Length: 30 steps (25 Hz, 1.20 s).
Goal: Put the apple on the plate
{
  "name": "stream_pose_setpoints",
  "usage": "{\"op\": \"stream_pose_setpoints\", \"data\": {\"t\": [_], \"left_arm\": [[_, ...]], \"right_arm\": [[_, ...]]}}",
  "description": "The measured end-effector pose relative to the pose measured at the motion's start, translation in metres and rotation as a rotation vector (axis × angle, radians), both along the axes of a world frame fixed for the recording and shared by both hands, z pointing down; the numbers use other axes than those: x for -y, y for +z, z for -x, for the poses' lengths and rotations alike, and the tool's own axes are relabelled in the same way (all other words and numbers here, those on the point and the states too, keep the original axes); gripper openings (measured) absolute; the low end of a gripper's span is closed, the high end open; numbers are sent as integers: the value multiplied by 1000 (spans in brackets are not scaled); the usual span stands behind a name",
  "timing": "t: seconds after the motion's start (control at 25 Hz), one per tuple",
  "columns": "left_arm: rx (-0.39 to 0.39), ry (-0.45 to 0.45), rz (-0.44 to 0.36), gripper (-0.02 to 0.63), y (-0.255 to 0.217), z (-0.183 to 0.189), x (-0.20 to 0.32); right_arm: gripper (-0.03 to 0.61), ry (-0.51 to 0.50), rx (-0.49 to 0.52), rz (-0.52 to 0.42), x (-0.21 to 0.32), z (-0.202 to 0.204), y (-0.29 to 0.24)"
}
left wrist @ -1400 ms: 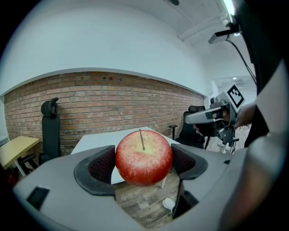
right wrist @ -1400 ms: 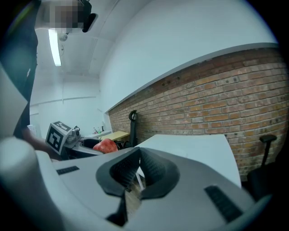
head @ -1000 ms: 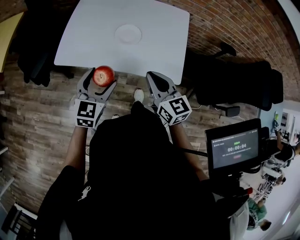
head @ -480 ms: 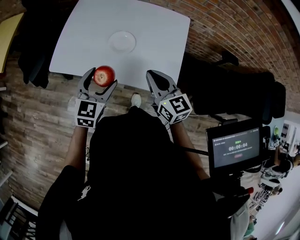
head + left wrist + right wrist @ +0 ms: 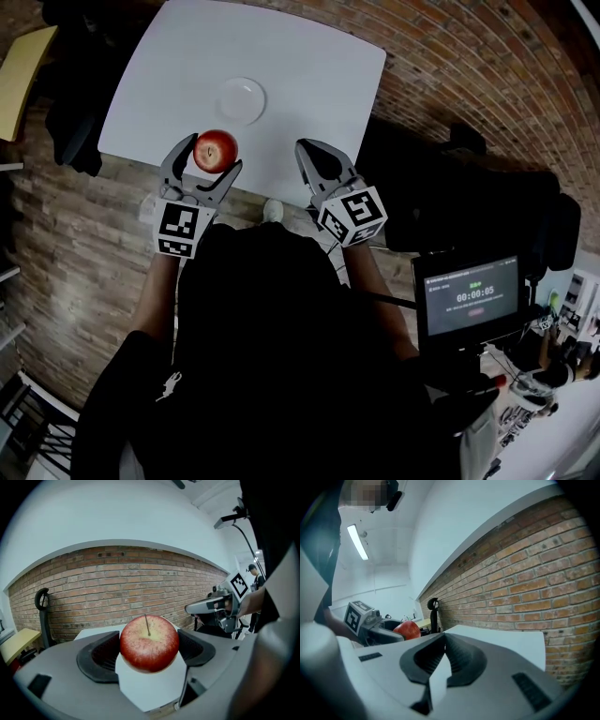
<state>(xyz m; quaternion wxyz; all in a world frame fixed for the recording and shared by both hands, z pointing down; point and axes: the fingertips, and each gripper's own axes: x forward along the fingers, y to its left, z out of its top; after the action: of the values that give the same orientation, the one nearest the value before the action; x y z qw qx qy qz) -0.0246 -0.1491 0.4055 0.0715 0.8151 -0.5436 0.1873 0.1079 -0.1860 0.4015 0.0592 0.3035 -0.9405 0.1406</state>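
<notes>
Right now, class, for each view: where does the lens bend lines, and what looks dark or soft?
Head view: table edges bow, the person's clothing nearly black. Left gripper view: brick wall arches, apple sharp. Right gripper view: wall slants and curves, corners vignetted.

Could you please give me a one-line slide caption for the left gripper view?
Left gripper clamps a red apple, stem up, before a white table and brick wall.

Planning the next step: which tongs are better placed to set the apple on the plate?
Left. The left tongs hold the apple, with the plate just ahead on the table; the right tongs are shut and empty.
</notes>
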Motion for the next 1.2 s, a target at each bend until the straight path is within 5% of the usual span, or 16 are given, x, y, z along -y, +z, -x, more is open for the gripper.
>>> {"op": "stream_pose_setpoints", "data": {"t": [0.56,1.2], "left_arm": [[10,3,65,391,20,16,23],[-28,298,107,391,45,63,79]], "right_arm": [[5,-52,-22,33,24,25,19],[5,221,-62,51,49,87,21]]}}
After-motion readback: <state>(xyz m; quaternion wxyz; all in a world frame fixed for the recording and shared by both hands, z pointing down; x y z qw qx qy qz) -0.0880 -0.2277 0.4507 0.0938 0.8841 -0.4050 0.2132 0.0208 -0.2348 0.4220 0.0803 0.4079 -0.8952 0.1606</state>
